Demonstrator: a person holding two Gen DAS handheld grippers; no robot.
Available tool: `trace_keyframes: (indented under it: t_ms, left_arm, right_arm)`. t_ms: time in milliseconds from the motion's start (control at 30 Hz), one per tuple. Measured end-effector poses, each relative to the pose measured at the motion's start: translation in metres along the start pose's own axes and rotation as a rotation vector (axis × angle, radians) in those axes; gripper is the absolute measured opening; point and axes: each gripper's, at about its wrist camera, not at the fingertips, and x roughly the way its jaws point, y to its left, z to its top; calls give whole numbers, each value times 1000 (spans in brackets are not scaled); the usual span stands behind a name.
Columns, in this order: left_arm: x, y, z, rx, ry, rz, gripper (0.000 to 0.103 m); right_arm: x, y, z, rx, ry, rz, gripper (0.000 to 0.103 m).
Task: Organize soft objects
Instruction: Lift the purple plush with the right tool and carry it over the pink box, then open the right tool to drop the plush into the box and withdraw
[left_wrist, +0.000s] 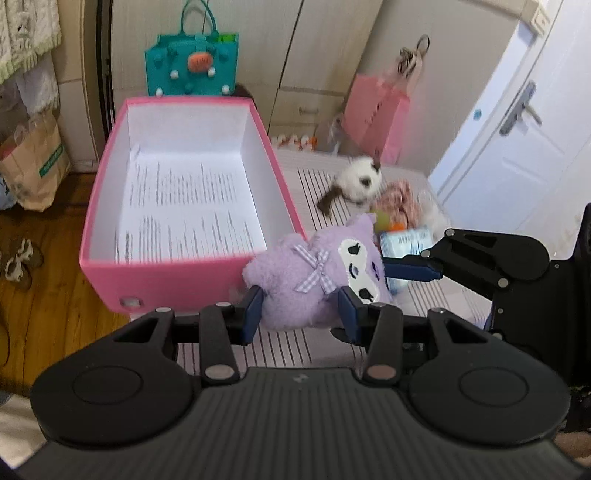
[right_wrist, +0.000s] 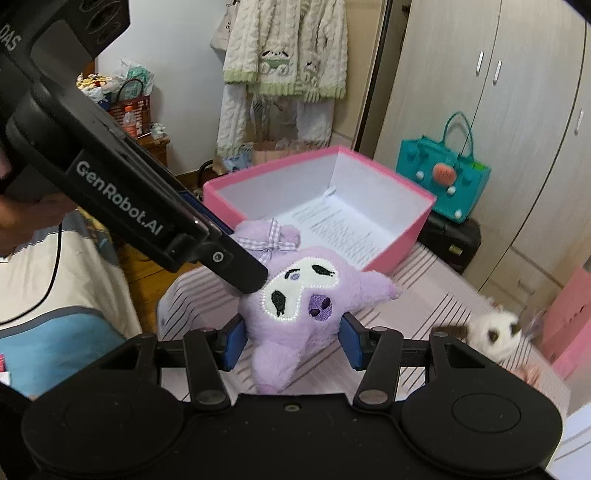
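The purple plush sat between both pairs of jaws at once, lifted just off the striped bed and hanging right beside the near corner of the pink box. The left gripper had its blue pads pressed into the toy's body from either side, closed on it. The right gripper likewise squeezed the plush low on its body, its jaws closed on the fur below the embroidered face. From the left wrist view the right gripper's finger came in from the side against the toy's face, so the two tools crowded each other.

The box stood open, with only printed paper lying on its floor. To do this step well, one gripper should probably have let go so the other could carry the toy over the pink wall and lower it onto the paper; a shared hold risked stretching the plush or knocking the box rim.

Farther along the bed lay a white and brown plush, blurred in both views, near what seemed to be more soft items and a packet, though those were too smeared to name. Beyond the box stood a teal felt bag.
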Motion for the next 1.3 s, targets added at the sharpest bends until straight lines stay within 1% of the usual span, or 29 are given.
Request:
trace_keyframes:
  t_ms: [200, 333, 467, 600, 667, 767, 833, 867, 967, 1033, 1100, 1200, 1300]
  left_arm:
    - [9, 26, 33, -34, -94, -13, 43]
    - [22, 42, 62, -40, -120, 6, 43]
    - [45, 60, 88, -63, -124, 37, 43]
    - [78, 86, 114, -146, -110, 55, 43]
    - [96, 98, 125, -179, -100, 64, 43]
    - [123, 117, 138, -247, -61, 72, 42]
    - [141, 137, 145, -348, -32, 60, 43]
    - [148, 144, 146, -364, -19, 61, 43]
    - [169, 154, 149, -386, 15, 82, 41]
    - [176, 154, 149, -380, 20, 111, 40]
    - [181, 155, 149, -378, 22, 130, 40]
    - [189, 164, 150, -397, 35, 127, 39]
    - [196, 167, 149, -393, 53, 137, 39]
  right_arm:
    - [20, -23, 29, 0, -35, -16, 59]
    - [42, -39, 51, -8, -65, -25, 59]
    - [72, -65, 70, 21, -64, 13, 59]
    - [111, -93, 87, 77, -41, 51, 59]
    - [131, -103, 95, 78, -27, 46, 59]
    - [163, -116, 108, 65, 36, 36, 58]
    - [182, -122, 116, 45, 75, 26, 58]
    - [190, -125, 119, 37, 93, 24, 58]
    - [212, -131, 125, -3, 154, 21, 58]
    - [223, -133, 129, -13, 188, 19, 58]
    - [229, -130, 132, -38, 204, 10, 58]
    - [235, -124, 132, -83, 215, -14, 58]
    - [242, -123, 129, -87, 230, -11, 58]
